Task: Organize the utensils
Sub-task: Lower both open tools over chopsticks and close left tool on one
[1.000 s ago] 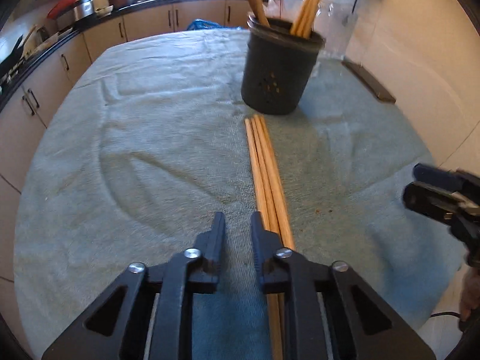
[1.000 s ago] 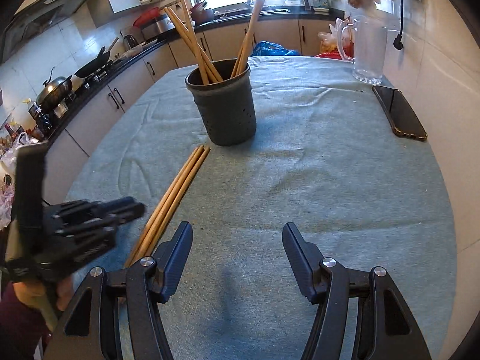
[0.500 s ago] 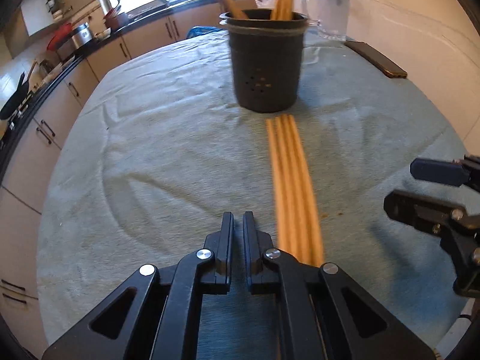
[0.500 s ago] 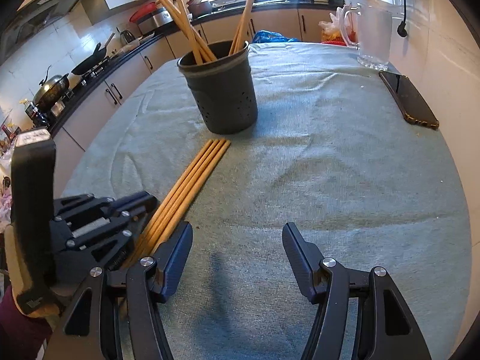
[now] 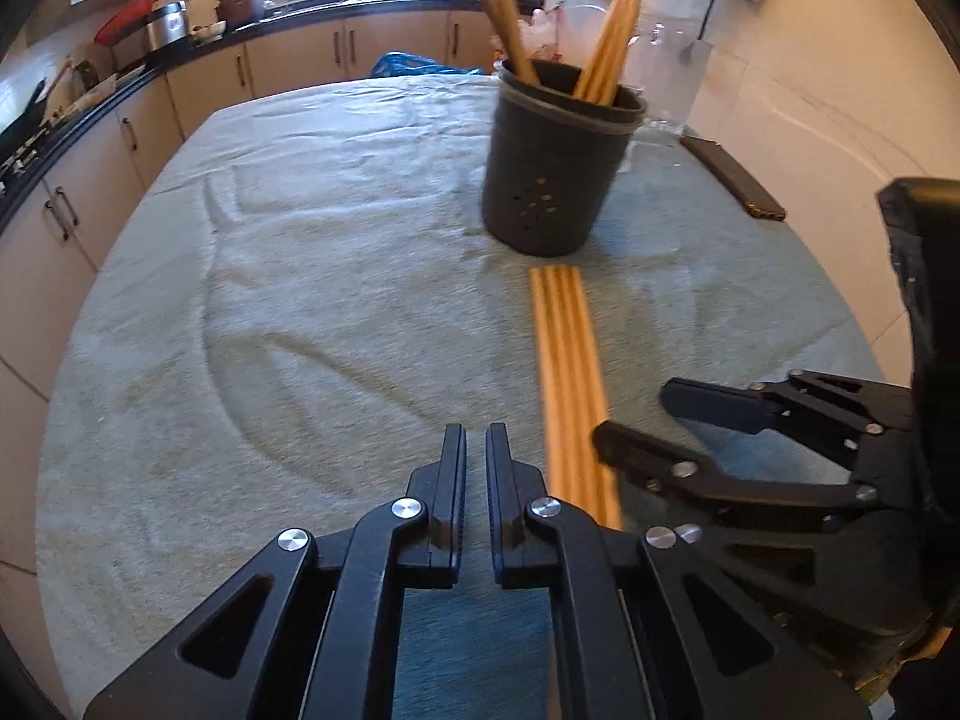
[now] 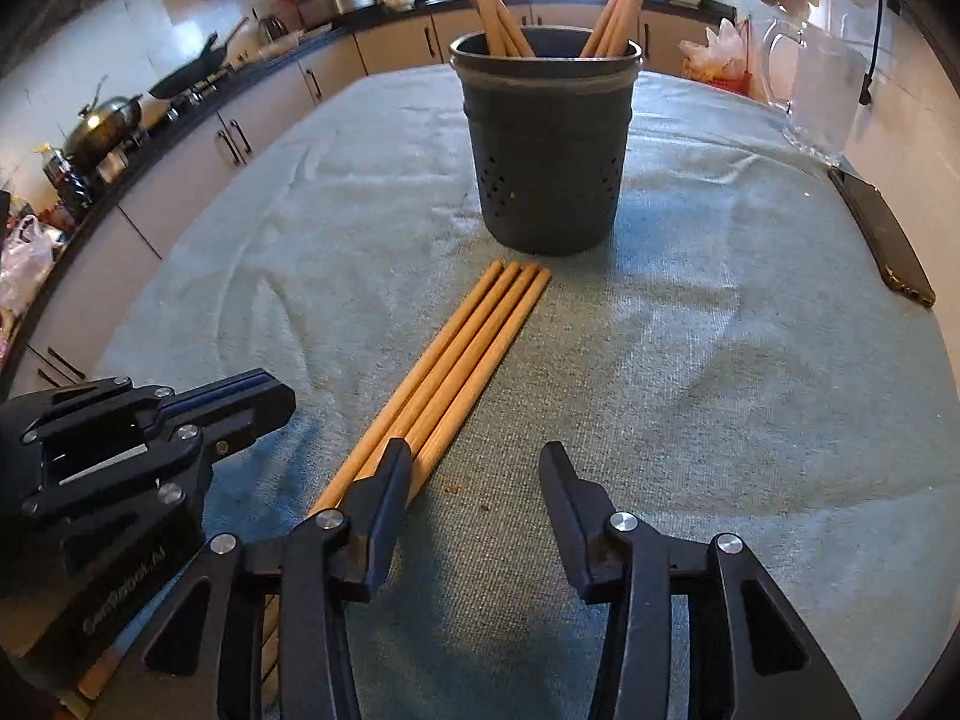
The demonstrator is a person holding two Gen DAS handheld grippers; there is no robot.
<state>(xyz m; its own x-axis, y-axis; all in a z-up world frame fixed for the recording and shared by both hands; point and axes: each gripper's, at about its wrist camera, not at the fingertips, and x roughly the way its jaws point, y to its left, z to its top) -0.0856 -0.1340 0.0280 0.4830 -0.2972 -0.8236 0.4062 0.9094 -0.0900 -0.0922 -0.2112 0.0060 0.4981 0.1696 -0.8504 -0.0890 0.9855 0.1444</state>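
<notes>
Four loose chopsticks point(image 6: 462, 354), long axis near-to-far toward the holder point(image 6: 547, 147), touching the spread right tongs' point(image 6: 474, 486) left finger; left tongs point(image 5: 475, 462) nearly together, empty, just left.

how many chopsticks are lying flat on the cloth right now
4 chopsticks, side by side in one row in front of the dark holder. Their near ends run under the right gripper, so a further one could be hidden. More stand inside the holder.
</notes>
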